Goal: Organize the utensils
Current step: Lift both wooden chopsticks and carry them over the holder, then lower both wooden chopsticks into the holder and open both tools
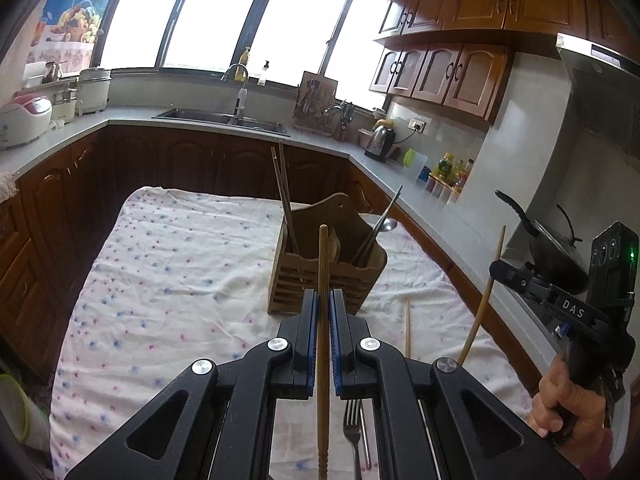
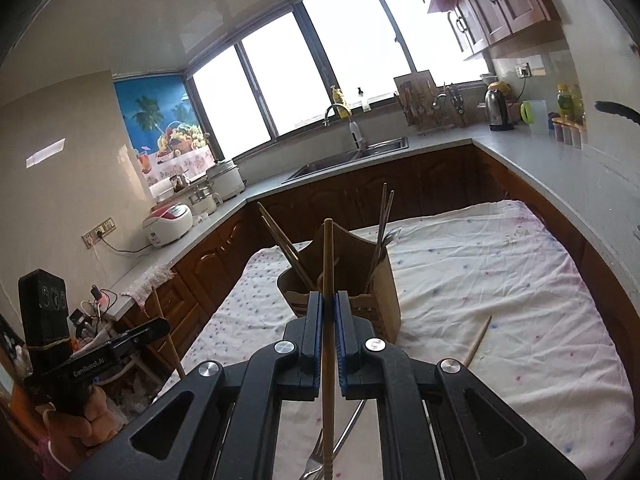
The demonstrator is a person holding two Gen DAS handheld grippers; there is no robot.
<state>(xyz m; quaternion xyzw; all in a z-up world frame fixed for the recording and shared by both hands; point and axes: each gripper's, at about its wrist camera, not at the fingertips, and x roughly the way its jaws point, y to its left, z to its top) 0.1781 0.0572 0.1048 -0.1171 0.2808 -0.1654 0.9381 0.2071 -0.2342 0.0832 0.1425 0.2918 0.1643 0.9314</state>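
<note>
My left gripper clamped on chopstick, long axis toward 12 o'clock, tip before wooden holder. My right gripper clamped on second chopstick, same heading. Bare cloth at 9 o'clock. Fork partly hidden under jaws.

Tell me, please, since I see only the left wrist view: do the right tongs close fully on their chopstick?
Observer: Yes. In the right wrist view, the right tongs clamp the chopstick between both blue pads.
Operator: Where does its tip point?
Observer: It lines up with the wooden holder, between the brown chopsticks on the left and the metal utensils on the right.
</note>
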